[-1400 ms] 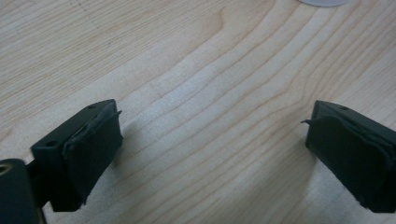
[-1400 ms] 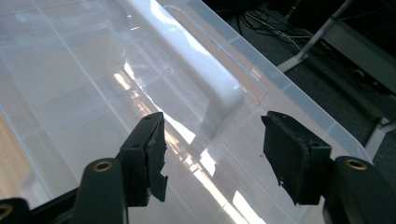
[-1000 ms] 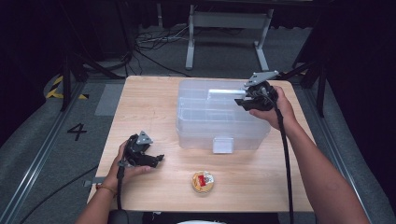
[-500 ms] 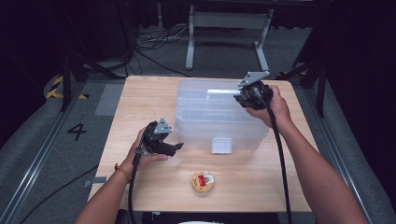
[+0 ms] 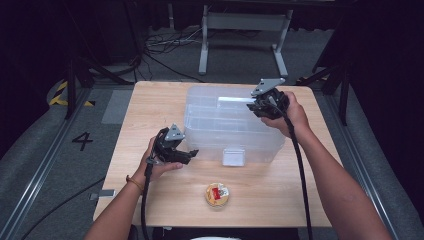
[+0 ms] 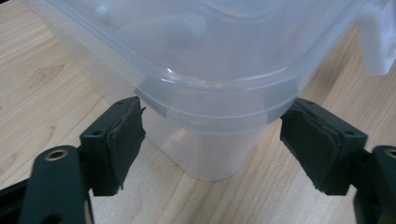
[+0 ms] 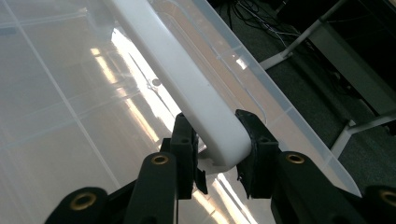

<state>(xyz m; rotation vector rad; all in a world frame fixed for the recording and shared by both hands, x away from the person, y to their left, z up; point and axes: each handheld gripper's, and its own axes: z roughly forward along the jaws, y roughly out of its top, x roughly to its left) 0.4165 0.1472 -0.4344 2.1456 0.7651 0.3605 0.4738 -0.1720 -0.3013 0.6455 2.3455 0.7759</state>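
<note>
The right gripper's [image 7: 217,154] jaws have just been closing and now pinch the white handle [image 7: 187,88] on top of the clear box [image 5: 232,122], which sits mid-table. The left gripper's [image 6: 212,154] jaws stand spread, having narrowed a little, with the box's near corner [image 6: 212,140] between them but untouched. Since a second ago the left hand [image 5: 160,160] has come up from the table's near left edge to that corner. It looks as if the lid is about to be lifted while the left steadies the box. A small cup [image 5: 217,194] waits near the front edge.
</note>
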